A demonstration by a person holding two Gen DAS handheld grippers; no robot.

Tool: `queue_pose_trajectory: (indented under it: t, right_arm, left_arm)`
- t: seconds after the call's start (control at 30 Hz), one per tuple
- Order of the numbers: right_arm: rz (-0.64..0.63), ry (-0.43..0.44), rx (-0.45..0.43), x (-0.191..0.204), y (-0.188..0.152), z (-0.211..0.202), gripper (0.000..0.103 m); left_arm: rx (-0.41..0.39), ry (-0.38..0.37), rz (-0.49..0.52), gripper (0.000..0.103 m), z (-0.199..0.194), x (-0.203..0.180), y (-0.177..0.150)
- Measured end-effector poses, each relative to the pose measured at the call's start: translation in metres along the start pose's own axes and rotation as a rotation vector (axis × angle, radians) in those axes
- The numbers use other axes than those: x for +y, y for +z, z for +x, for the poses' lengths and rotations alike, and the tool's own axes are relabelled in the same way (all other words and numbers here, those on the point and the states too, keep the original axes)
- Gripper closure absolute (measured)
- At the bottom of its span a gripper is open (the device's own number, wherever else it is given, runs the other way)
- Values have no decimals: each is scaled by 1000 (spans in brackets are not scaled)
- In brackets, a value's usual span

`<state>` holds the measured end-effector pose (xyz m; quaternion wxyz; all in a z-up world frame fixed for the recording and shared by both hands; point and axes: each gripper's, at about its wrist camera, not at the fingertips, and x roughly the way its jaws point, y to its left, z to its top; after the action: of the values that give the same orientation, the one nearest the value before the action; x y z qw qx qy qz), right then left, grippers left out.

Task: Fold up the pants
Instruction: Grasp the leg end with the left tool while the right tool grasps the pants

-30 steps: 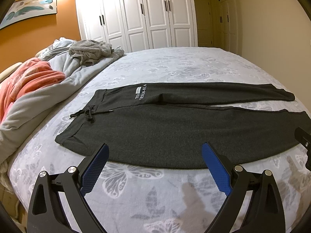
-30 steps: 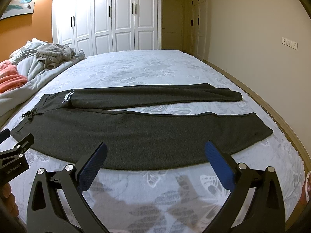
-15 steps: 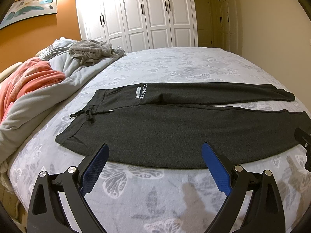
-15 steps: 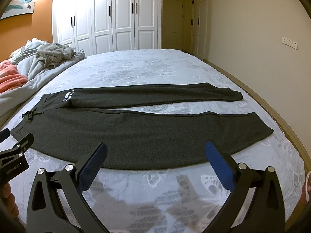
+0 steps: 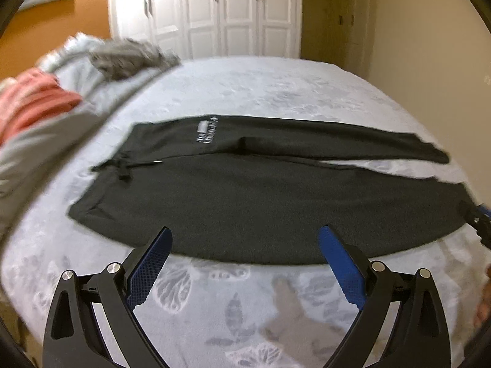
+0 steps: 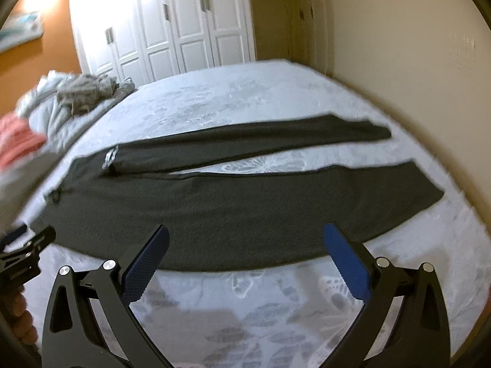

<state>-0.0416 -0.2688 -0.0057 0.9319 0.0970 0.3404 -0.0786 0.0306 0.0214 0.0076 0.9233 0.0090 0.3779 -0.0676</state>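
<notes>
Dark grey pants lie flat across the bed, waistband with drawstring to the left, both legs stretched to the right with a strip of bedspread between them. My left gripper is open, hovering over the near edge of the closer leg, nearer the waist end. My right gripper is open too, above the same near edge, nearer the cuff. Neither holds anything. Each gripper shows at the edge of the other's view. Both views are blurred by motion.
The bed has a pale butterfly-print cover. A heap of grey and coral bedding and a crumpled grey garment lie at the left. White wardrobe doors stand behind; a wall runs close along the right.
Both grippers have moved forward and down toward the near edge of the pants, which look larger now; the right view has tilted. Both stay open.
</notes>
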Motion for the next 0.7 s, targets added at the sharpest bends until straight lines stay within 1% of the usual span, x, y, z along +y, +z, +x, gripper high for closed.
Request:
queue_pose_trajectory:
  t: [0.03, 0.07, 0.1, 0.13, 0.17, 0.23, 0.3, 0.33, 0.37, 0.43, 0.53, 0.57, 0.63, 0.7]
  right_arm:
    - [24, 7, 22, -13, 9, 5, 5]
    - [51, -19, 47, -29, 20, 11, 5]
    - [80, -43, 62, -45, 30, 16, 5]
    - [118, -59, 66, -70, 45, 22, 5]
    - [137, -85, 63, -85, 56, 27, 5]
    - [170, -196, 40, -127, 84, 42, 5]
    - [196, -254, 25, -157, 106, 58, 5]
    - [216, -276, 21, -171, 116, 68, 5]
    - [247, -290, 26, -189, 130, 86, 5]
    - [306, -268, 57, -208, 147, 115, 5]
    - [374, -205, 104, -222, 165, 158, 5]
    - [402, -176, 127, -222, 171, 177, 5]
    - [433, -145, 152, -222, 181, 203, 5]
    - [462, -111, 180, -224, 191, 230, 5]
  left_arm:
    - [5, -13, -6, 8, 3, 10, 10]
    - [-6, 8, -14, 8, 7, 25, 23]
    - [-18, 46, -16, 8, 13, 37, 34]
    - [-20, 83, -16, 8, 22, 52, 46]
    - [-10, 113, -16, 8, 35, 67, 58]
    - [30, 179, -46, 8, 66, 101, 82]
    - [74, 224, -101, 8, 98, 134, 104]
    - [101, 230, -145, 8, 120, 155, 117]
    - [125, 250, -174, 8, 138, 170, 127]
    - [144, 278, -248, 10, 161, 192, 143]
    - [176, 237, -373, 10, 204, 228, 168]
    - [187, 244, -418, 10, 219, 239, 176]
    - [190, 266, -484, 10, 241, 250, 185]
    - [238, 251, -522, 10, 269, 257, 191]
